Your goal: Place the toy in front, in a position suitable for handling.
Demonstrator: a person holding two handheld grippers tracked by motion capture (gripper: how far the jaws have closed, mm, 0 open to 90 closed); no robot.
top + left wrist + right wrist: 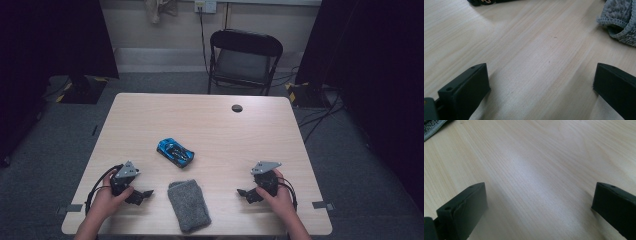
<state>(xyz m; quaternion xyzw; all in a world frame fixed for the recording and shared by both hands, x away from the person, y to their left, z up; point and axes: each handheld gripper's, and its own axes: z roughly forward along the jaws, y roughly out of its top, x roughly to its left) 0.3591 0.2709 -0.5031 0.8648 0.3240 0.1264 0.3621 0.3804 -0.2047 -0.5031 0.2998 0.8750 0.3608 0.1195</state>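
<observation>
Two hand-held grippers are resting low on the pale wooden table [215, 115], one at each side of the near edge, and both are standing with their jaws wide apart and holding nothing. The left gripper [142, 194] is pointing toward the middle of the table, and the right gripper [245, 192] is pointing back at it from the other side. Between them, close to the near edge, the grey fluffy folded cloth [188, 205] is lying flat, apart from both grippers. A little farther from the person, the small blue and black toy car [175, 152] is standing on its wheels, near the cloth but not touching it.

In the left gripper view, the cloth's hemmed edge [621, 22] is showing at the upper right, beyond the open jaws, and only bare wood is lying between the jaws. In the right gripper view, a corner of the cloth [432, 127] is showing at the upper left, again outside the jaws.

Judging from this, the work is standing at its very start: nothing is gripped yet, and the hands seem to be waiting before the first reach. The next move probably calls for bringing one gripper to the cloth or the car, lowering the open jaws around it, and closing them gently. The cloth is soft and flat, so the jaws likely need to pinch an edge low against the table.
</observation>
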